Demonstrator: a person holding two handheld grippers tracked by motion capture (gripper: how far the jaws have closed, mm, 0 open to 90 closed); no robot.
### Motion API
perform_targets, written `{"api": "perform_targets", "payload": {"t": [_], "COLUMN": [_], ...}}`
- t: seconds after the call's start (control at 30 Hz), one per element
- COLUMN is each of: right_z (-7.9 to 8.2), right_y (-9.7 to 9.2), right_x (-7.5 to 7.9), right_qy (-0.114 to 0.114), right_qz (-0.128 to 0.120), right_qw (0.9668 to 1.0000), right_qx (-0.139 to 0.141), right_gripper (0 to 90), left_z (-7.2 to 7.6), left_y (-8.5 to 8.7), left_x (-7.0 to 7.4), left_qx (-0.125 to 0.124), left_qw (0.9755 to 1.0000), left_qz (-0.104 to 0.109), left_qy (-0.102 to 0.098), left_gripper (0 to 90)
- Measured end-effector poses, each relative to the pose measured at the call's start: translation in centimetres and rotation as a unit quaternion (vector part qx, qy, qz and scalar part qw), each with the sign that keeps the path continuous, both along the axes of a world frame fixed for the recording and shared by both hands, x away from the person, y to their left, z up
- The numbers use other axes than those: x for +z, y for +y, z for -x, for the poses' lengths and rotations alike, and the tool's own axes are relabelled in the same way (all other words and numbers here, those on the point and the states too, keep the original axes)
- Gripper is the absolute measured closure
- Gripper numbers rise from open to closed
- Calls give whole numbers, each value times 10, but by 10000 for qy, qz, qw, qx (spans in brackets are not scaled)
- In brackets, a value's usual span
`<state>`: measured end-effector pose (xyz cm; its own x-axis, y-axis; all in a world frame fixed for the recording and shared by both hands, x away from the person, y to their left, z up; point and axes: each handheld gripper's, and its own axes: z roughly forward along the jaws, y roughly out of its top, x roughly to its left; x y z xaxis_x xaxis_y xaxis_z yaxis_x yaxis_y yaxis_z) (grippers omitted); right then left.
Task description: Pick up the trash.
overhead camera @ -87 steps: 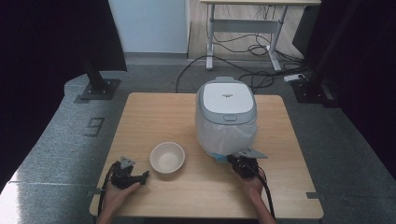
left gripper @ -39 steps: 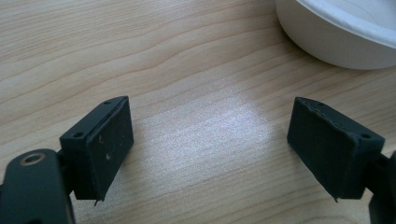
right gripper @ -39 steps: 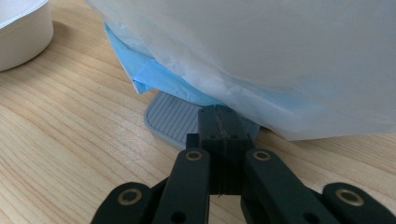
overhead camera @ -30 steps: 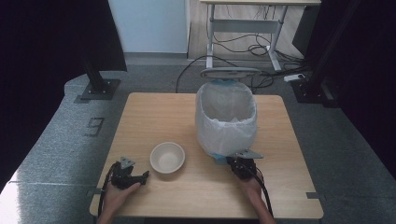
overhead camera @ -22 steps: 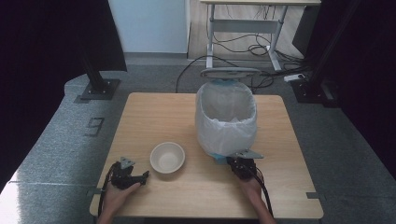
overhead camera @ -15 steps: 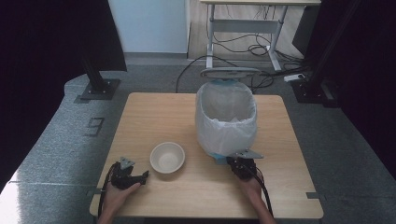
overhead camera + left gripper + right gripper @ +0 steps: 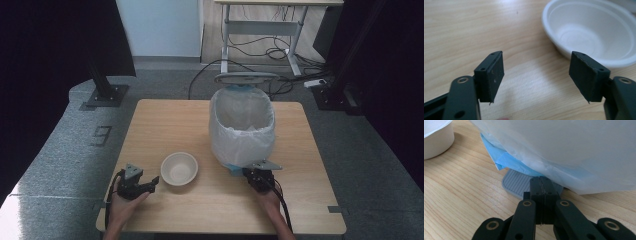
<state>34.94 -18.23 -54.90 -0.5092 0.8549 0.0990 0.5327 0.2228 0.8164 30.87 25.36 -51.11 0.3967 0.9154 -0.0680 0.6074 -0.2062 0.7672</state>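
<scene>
Pedal bin (image 7: 242,131) at the far middle of the table (image 7: 165,120), lid (image 7: 246,77) now tipped up behind its rim; in the earliest high view that lid lay closed over the top. My right gripper (image 7: 260,178), jaws clenched together with nothing between them, presses its tips down on the grey ribbed pedal (image 7: 517,182) at the bin's foot, and I judge this press to be what keeps the lid raised. The mouth of the bin therefore stands open for whatever is to go in.

Contents: a white liner bag (image 7: 235,145) drapes over the rim and down the outside, with a blue bag edge (image 7: 511,161) showing beneath it just above the pedal. From the high view the inside of the liner appears bare.

Bowl (image 7: 179,168), white, upright on the table between my two hands, also with nothing in it, as the left gripper view confirms (image 7: 596,32).

My left gripper (image 7: 141,185) hangs just beside the bowl's near rim, jaws released; they have just been closing somewhat, with only bare wood between the pads. The bowl itself is untouched. I judge the next step to be taking its rim.
</scene>
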Motion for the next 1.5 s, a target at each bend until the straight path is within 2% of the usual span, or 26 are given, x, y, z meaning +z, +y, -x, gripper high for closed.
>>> {"api": "perform_targets", "payload": {"t": [0.23, 0.4, 0.47, 0.6, 0.77, 0.83, 1.0, 1.2, 1.37, 1.5], "right_z": [0, 0, 0, 0, 0, 0, 0, 0, 1, 1], "right_y": [0, 0, 0, 0, 0, 0, 0, 0, 0, 0], "right_x": [0, 0, 0, 0, 0, 0, 0, 0, 0, 0], "right_qy": [-13, 0, -5, -7, -4, -11, -8, -6, -28, -34], "right_qz": [18, 1, 7, 9, 8, 16, 13, 12, 42, 54], "right_qw": [10000, 10000, 10000, 10000, 10000, 10000, 10000, 10000, 10000, 10000], "right_qx": [3, 2, 2, 4, 5, 17, 26, 33, 30, 23], "right_gripper": [886, 886, 886, 886, 886, 886, 886, 885, 884, 883], "left_z": [2, 0, -3, -12, -24, -33, -43, -45, -46, -48], "left_y": [-12, -17, -19, -21, -23, -26, -31, -30, -28, -28], "left_x": [17, 20, 19, 17, 15, 14, 8, -2, -10, -16], "left_qx": [-108, -145, -109, -123, -89, -31, -15, 73, 60, 52], "left_qw": [9998, 9997, 9998, 9998, 9996, 9996, 9995, 9994, 9988, 9984], "left_qz": [96, 104, 81, 156, 240, 215, 135, 20, -35, -39], "left_qy": [-147, -185, -118, 40, 135, 167, 274, 334, 475, 557], "left_gripper": [312, 312, 311, 298, 279, 277, 280, 284, 298, 346]}}
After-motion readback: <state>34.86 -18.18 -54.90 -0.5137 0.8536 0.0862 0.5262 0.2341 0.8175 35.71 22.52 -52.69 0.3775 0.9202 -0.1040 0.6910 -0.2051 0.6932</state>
